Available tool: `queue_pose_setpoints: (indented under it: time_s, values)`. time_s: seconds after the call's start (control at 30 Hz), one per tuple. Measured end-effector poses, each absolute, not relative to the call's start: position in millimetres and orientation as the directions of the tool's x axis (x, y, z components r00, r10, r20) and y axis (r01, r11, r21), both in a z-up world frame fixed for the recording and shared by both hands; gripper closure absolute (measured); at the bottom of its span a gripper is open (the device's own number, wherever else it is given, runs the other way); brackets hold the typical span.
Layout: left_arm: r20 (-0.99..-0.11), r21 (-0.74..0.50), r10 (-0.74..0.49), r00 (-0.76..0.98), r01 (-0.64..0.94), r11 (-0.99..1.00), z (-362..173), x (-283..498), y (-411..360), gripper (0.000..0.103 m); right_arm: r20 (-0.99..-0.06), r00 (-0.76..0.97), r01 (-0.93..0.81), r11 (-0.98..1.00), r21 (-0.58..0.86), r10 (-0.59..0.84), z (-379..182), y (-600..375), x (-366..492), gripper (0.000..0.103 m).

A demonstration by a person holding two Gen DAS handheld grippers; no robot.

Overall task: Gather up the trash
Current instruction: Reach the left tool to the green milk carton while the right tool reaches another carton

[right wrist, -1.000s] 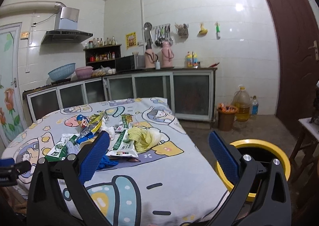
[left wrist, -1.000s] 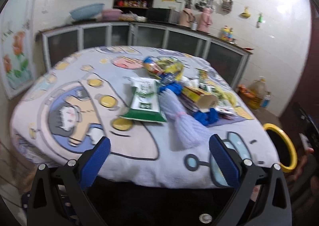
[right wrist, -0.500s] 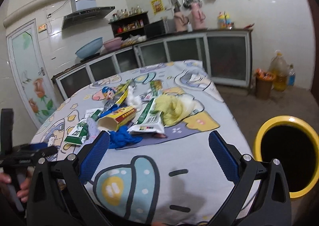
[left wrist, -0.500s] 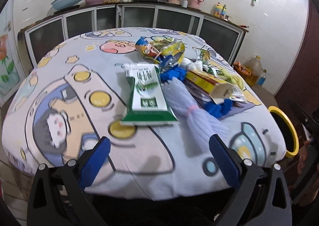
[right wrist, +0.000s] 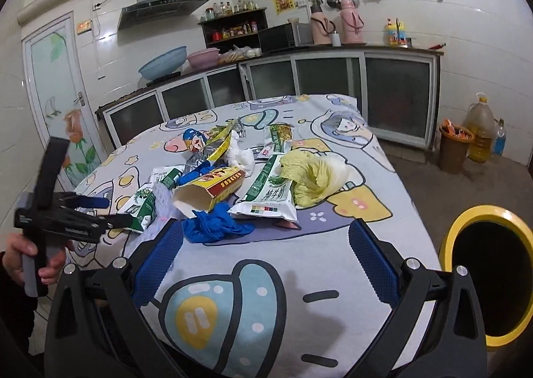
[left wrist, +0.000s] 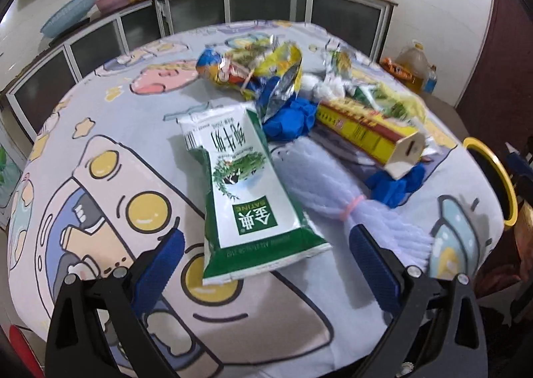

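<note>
A heap of trash lies on the cartoon-print tablecloth (left wrist: 110, 198). In the left wrist view a green-and-white milk bag (left wrist: 246, 191) lies just ahead of my open left gripper (left wrist: 266, 254), with a pale purple netting bundle (left wrist: 333, 191) to its right. Behind lie a yellow-red carton (left wrist: 369, 134), blue gloves (left wrist: 289, 118) and snack wrappers (left wrist: 253, 68). My right gripper (right wrist: 265, 251) is open above the tablecloth (right wrist: 299, 278), near a blue glove (right wrist: 216, 224), a carton (right wrist: 210, 188), a milk bag (right wrist: 269, 191) and a cabbage leaf (right wrist: 316, 174). The left gripper (right wrist: 96, 211) shows there, held by a hand (right wrist: 20, 254).
A black bin with a yellow rim (right wrist: 493, 268) stands beside the table at the right, also the bin (left wrist: 496, 174) in the left wrist view. Kitchen cabinets (right wrist: 333, 78) line the far wall. A brown basket (right wrist: 454, 148) and oil bottles (right wrist: 479, 131) stand on the floor.
My left gripper has moved forward and down toward the green-and-white milk bag. My right gripper has come closer over the table's near edge. Both stay open.
</note>
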State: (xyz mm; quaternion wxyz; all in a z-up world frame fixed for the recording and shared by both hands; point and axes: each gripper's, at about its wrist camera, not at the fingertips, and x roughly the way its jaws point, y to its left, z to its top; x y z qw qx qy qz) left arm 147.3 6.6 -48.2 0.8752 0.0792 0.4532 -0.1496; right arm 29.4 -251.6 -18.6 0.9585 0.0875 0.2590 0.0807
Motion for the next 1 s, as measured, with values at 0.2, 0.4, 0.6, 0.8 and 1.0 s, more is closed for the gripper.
queue_pose_setpoints:
  time_s: [0.2,0.4,0.6,0.8,1.0]
  values:
    - [-0.847,0.021,-0.155,0.509,0.323,0.946,-60.6,165.6,5.2,0.007,-0.528,0.832,-0.082,0.98,0.182,0.168,-24.3,-254.3,48.6,0.007]
    - [-0.863,-0.013,-0.17,0.476,0.315,0.949,-67.7,178.2,7.1,0.007,-0.603,0.79,-0.083,0.994,0.074,0.111,-29.4,-266.0,92.3,0.007]
    - [-0.871,-0.032,-0.177,0.458,0.308,0.951,-72.4,187.3,9.0,0.007,-0.66,0.697,-0.24,0.958,0.154,0.281,-36.9,-264.6,133.2,0.007]
    - [-0.883,-0.087,-0.217,0.416,0.31,0.947,-80.1,201.0,12.9,0.007,-0.702,0.629,-0.276,0.94,0.2,0.334,-53.9,-251.1,157.0,0.007]
    - [-0.893,-0.113,-0.237,0.382,0.319,0.941,-88.8,213.7,14.0,0.007,-0.728,0.573,-0.271,0.925,0.266,0.377,-66.1,-248.2,174.6,0.01]
